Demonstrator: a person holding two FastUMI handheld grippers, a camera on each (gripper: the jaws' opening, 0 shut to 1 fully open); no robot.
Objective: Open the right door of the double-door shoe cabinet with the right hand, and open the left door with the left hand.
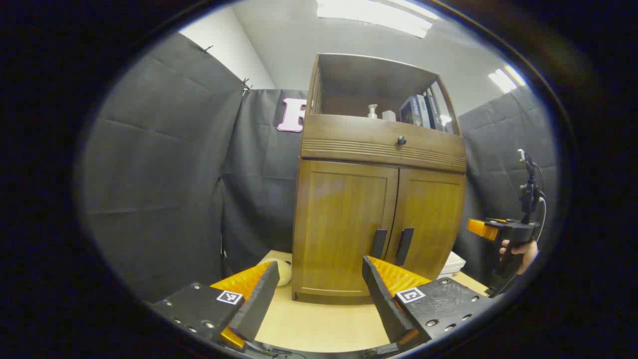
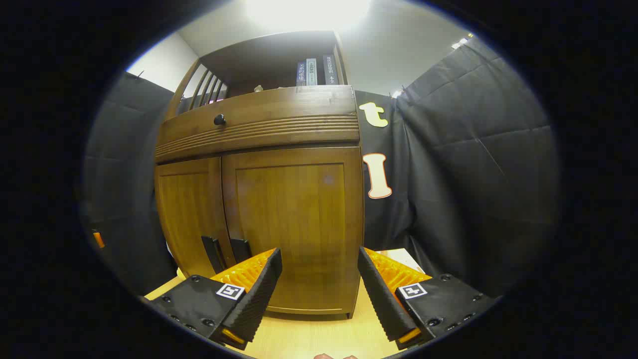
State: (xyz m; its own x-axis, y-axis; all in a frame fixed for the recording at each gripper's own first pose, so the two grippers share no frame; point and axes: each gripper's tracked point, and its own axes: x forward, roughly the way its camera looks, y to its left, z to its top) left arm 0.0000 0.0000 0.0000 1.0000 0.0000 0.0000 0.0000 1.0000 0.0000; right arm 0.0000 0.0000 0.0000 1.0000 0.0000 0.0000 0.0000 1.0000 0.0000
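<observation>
The wooden shoe cabinet (image 1: 379, 149) stands on the table with both doors closed. In the left gripper view, the left door (image 1: 339, 224) and right door (image 1: 431, 219) meet at two dark vertical handles (image 1: 379, 243) (image 1: 403, 246). My left gripper (image 1: 321, 271) is open and held short of the left door, touching nothing. A hand (image 1: 518, 249) holds the right gripper (image 1: 483, 229) off to the cabinet's right. In the right gripper view, my right gripper (image 2: 319, 264) is open in front of the right door (image 2: 294, 219), with the handles (image 2: 240, 249) to its left.
A drawer with a round knob (image 1: 401, 140) sits above the doors. The open shelf holds books (image 1: 418, 110) and a small bottle (image 1: 372, 110). A pale round object (image 1: 283, 271) lies left of the cabinet and a white stack (image 1: 451, 264) lies right, on the light wooden table (image 1: 319, 324).
</observation>
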